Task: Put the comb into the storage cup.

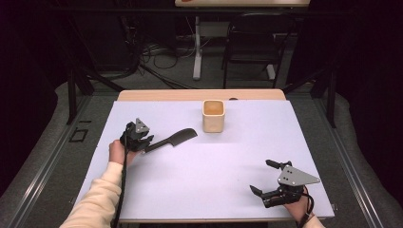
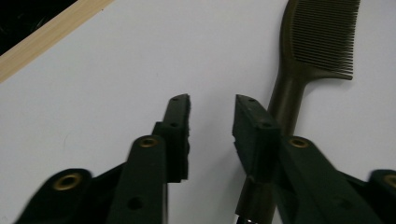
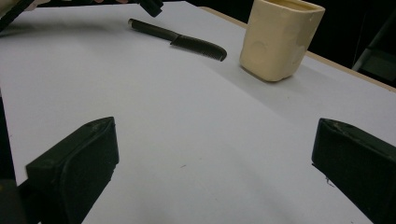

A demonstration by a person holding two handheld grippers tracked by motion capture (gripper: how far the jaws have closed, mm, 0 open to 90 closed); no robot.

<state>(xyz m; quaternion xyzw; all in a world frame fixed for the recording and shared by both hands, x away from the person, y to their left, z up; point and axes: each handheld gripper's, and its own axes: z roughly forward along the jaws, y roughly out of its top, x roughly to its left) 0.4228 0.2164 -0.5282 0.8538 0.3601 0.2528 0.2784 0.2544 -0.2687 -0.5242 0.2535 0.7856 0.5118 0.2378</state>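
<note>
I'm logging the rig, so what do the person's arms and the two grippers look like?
Both the left gripper and the right gripper are black, two-jawed, each topped by a grey three-cornered plate. A black cable trails along the cream sleeve.

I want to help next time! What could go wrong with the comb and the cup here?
The left gripper is open beside the comb, whose handle runs under one jaw. Closing here might miss it or push it sideways. The cup stands close beyond the comb's teeth, so a clumsy swing could perhaps knock it over.
</note>
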